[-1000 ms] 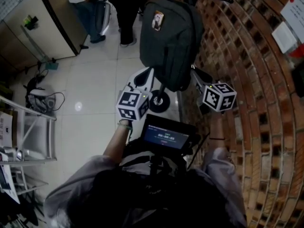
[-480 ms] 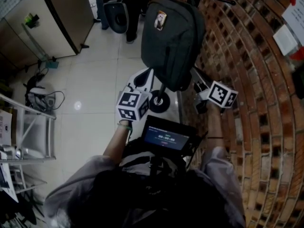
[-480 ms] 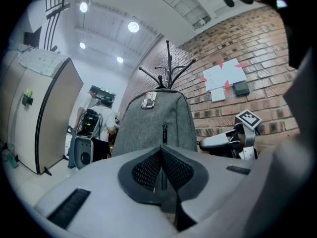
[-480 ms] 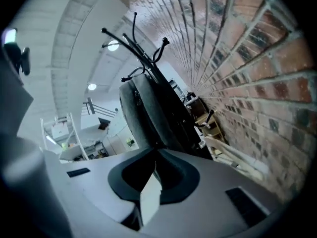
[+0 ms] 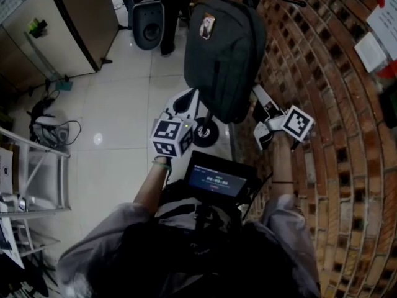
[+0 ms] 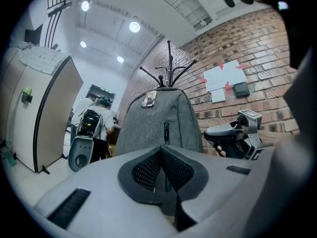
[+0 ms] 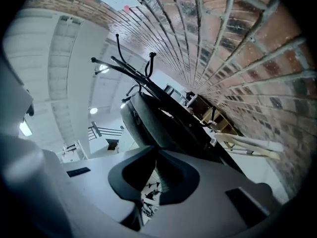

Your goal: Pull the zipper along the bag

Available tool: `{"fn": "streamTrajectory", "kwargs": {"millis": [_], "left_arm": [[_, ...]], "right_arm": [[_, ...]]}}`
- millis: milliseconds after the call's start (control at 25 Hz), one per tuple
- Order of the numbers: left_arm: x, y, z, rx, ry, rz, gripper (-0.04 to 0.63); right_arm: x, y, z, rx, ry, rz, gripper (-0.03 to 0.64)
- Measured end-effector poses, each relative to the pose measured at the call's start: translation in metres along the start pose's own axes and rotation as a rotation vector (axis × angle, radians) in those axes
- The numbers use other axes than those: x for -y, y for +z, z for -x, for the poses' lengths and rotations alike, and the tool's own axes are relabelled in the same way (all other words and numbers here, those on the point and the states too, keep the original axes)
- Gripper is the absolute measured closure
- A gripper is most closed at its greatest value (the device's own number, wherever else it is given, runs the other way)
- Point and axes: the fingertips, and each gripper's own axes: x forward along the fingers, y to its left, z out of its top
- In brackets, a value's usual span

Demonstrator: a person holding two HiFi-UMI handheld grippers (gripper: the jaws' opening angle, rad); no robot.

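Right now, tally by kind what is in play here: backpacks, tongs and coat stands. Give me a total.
backpack: 1
tongs: 2 (left tongs, right tongs)
coat stand: 1
Total: 4

A: What's the room like?
B: Red brick wall (image 5: 347,135) down the right side, papers (image 5: 383,18) pinned on it — pale glossy tile floor (image 5: 118,110), catching a spot of light.
A: Furniture?
B: A tall beige cabinet (image 5: 62,36) at the upper left, a wire rack (image 5: 43,166) by the left edge. Round ceiling lights (image 6: 134,27) glow overhead.
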Motion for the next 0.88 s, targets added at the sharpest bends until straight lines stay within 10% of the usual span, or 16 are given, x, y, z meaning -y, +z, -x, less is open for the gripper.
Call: {"fn": "streamTrajectory", "kwargs": {"millis": [880], "left_arm": [[-0.004, 0.0, -0.005, 0.002, -0.023, 0.012, 0.589]], "right_arm": [[-0.04, 0.052, -0.021, 0.152, 0.074, -0.112, 0.603]]}}
